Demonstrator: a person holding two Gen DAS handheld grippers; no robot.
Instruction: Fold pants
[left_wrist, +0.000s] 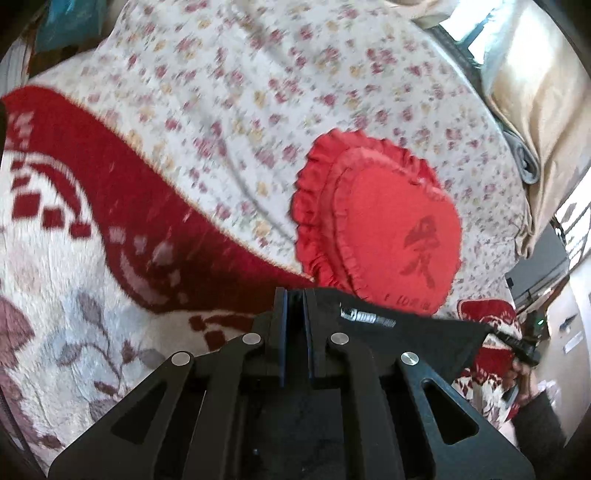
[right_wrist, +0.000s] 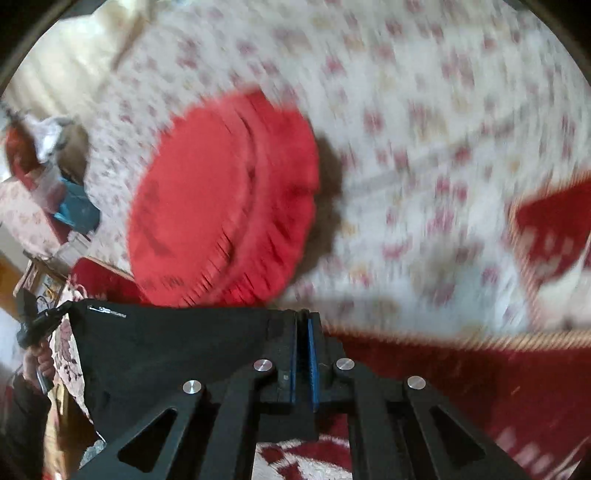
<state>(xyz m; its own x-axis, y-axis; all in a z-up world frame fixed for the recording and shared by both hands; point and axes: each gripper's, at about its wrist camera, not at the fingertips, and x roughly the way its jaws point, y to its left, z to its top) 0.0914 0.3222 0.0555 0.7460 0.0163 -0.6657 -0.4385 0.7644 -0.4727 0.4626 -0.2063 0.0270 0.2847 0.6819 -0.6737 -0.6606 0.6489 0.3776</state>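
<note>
Black pants (left_wrist: 413, 328) are stretching between our two hands, and we are pinching one end in the left fingers (left_wrist: 294, 295) and the other end in the right fingers (right_wrist: 304, 317), both squeezed tight on the cloth. We are holding them up over the bed (left_wrist: 258, 92), just in front of the red pillow (left_wrist: 380, 229). Their long side is running straight from hand to hand, so we think both hands are equally near for the fold.

Floral sheet (right_wrist: 424, 129) blurred; black pants (right_wrist: 166, 350) perhaps partly hidden.
</note>
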